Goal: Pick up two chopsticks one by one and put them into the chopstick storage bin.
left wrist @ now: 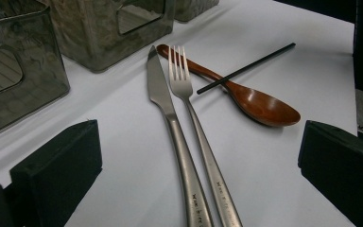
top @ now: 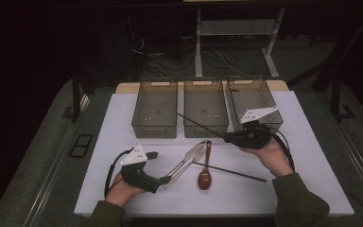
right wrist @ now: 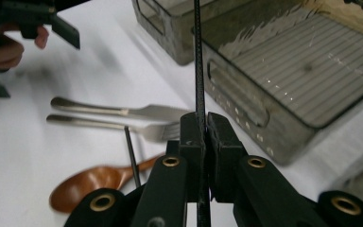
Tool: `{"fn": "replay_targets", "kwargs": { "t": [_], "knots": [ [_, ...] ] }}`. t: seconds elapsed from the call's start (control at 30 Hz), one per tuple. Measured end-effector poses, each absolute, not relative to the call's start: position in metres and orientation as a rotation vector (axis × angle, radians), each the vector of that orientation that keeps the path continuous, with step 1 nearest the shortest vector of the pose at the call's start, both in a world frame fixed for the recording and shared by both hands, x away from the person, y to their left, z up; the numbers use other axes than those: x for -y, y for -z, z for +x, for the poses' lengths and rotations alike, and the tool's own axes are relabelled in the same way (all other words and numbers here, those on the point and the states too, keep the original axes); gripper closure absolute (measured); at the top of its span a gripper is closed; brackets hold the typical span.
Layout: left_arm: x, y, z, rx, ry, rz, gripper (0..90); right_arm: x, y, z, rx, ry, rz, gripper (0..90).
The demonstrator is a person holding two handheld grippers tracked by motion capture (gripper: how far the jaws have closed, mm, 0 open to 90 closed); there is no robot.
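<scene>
My right gripper (top: 229, 138) (right wrist: 204, 137) is raised in front of the middle bin (top: 205, 108), shut on a thin black chopstick (top: 202, 125) (right wrist: 199, 66) that sticks out up and to the left over the bin's front wall. A second black chopstick (top: 231, 172) (left wrist: 246, 68) lies on the table across a brown wooden spoon (top: 204, 176) (left wrist: 260, 104). A steel knife (left wrist: 168, 109) and fork (left wrist: 186, 94) lie side by side left of the spoon. My left gripper (top: 159, 168) (left wrist: 198, 163) stands open and low, its jaws on either side of the cutlery handles, touching nothing.
Three see-through grey bins (top: 155, 108) (top: 255, 100) stand in a row at the back of the white table top (top: 132, 198). A bin's ribbed floor (right wrist: 307, 61) lies just beyond the right jaws. Cables and desk legs lie on the dark floor behind.
</scene>
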State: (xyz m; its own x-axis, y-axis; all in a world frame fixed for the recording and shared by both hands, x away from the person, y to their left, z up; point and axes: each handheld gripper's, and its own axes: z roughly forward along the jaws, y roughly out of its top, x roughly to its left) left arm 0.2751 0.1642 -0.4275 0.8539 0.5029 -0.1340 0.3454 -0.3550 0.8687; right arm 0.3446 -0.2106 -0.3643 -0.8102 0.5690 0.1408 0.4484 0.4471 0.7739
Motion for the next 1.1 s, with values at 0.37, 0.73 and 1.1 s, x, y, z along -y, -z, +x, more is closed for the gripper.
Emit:
{"fn": "replay_targets", "kwargs": {
  "t": [0.37, 0.73, 1.1],
  "knots": [
    [-0.164, 0.428, 0.275, -0.623, -0.203, 1.983, 0.0, 0.189, 0.351, 0.366, -2.522, -1.253, 0.968, 84.6],
    [-0.164, 0.428, 0.276, -0.619, -0.210, 1.981, 0.0, 0.158, 0.342, 0.389, -2.510, -1.229, 0.993, 84.5],
    [-0.164, 0.429, 0.276, -0.611, -0.197, 1.978, 0.0, 0.117, 0.341, 0.417, -2.515, -1.184, 1.029, 84.5]
  ]
}}
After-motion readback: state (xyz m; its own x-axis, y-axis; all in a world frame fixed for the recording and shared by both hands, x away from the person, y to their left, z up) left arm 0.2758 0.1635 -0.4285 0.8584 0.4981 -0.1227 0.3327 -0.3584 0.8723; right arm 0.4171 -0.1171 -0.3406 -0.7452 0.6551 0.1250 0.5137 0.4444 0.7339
